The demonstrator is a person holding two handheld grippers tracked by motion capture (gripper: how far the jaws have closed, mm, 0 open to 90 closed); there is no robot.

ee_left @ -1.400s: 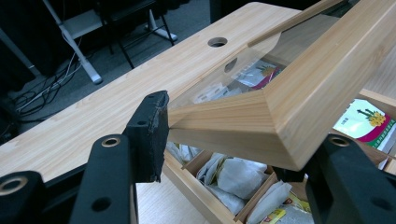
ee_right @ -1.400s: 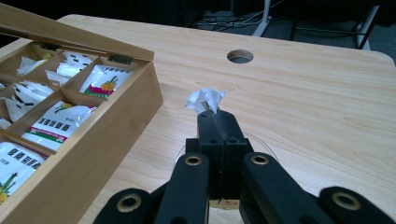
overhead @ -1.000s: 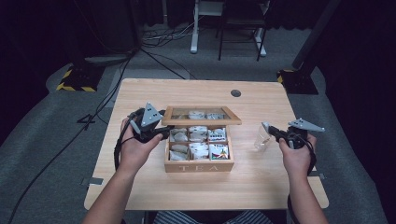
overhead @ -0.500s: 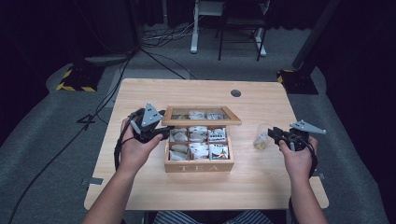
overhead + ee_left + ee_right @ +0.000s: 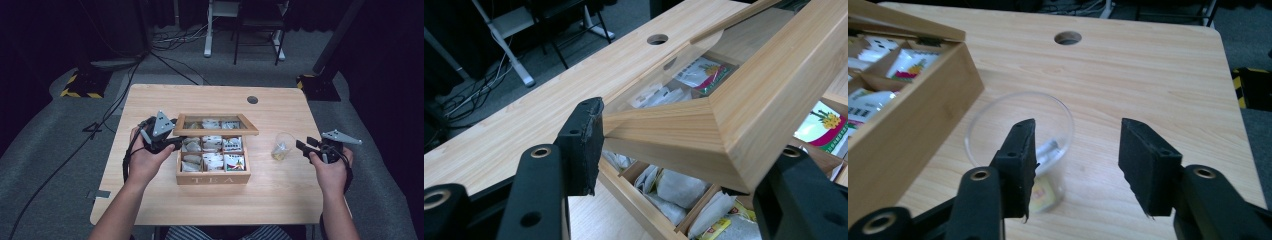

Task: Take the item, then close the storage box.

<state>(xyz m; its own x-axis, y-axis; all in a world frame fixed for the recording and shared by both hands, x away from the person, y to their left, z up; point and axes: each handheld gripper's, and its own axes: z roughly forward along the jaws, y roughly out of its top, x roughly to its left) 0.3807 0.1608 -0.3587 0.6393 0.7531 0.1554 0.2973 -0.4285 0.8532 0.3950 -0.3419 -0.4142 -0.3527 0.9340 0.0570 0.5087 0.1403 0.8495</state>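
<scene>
Tongs [image 5: 664, 150] grip lid [image 5: 724, 100]; right tongs [image 5: 1075, 165] gape.

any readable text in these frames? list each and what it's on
"TEA": on the front wall of the wooden tea box, high view.
Print on the tea bag packets in the compartments: coloured pictures and dark lines show, too small and blurred to read.
Packet inside the clear cup: some colour visible, no legible text.
Left gripper, right gripper and table: no markings seen.
</scene>
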